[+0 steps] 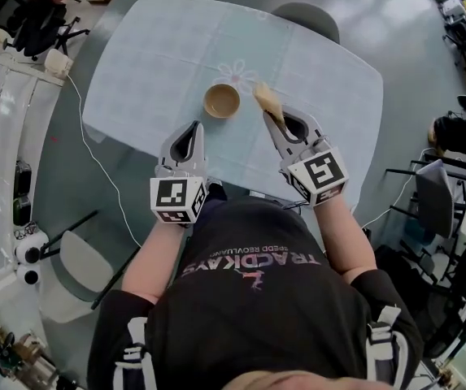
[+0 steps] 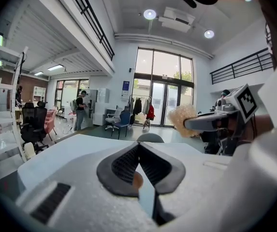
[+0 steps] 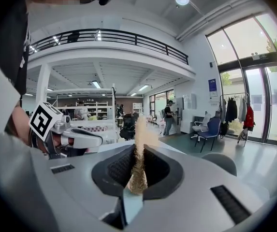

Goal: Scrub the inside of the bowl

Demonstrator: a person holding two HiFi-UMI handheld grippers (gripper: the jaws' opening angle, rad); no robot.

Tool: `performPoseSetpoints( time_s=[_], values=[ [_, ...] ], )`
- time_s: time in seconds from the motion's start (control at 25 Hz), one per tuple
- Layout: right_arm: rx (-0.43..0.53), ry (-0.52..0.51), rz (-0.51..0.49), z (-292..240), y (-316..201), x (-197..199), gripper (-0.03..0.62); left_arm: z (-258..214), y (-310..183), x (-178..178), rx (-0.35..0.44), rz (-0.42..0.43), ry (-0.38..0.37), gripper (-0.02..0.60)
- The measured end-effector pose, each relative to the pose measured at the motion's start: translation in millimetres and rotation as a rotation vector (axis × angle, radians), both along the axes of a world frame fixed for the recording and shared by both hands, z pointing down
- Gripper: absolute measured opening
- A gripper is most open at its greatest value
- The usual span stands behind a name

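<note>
A tan bowl point(image 1: 222, 100) stands upright on the pale blue table point(image 1: 151, 55), just past both grippers. My right gripper point(image 1: 272, 120) is shut on a beige fibrous scrubber point(image 1: 265, 97), whose tuft sticks out to the right of the bowl's rim and apart from it. In the right gripper view the scrubber point(image 3: 138, 170) is pinched between the dark pads, rising past the tips. My left gripper point(image 1: 193, 127) hovers near the bowl's lower left, jaws shut with nothing between them point(image 2: 138, 147). Both are lifted off the table. The bowl's inside looks empty.
A grey chair point(image 1: 306, 16) stands at the table's far side and a white chair point(image 1: 82, 268) on the floor at lower left. A cable point(image 1: 102, 165) runs off the table's left edge. Shelving point(image 1: 5, 96) lines the left; office chairs point(image 1: 452, 128) are at right.
</note>
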State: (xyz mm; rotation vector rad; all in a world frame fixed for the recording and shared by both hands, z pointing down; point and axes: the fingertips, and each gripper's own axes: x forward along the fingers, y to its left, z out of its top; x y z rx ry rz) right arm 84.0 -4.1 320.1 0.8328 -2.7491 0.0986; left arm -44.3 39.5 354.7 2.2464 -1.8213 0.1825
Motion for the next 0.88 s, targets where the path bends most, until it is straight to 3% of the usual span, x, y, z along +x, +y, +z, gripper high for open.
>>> performPoseSetpoints(
  time_s=[0.56,0.88],
  values=[
    [-0.071,-0.009,-0.048,26,51,23,0.032,12,44,41,-0.045,-0.024,0.066,0.017],
    [-0.074,0.0,-0.082,30,59,24,0.032,18,53,47,-0.048,-0.041,0.048,0.017]
  ],
)
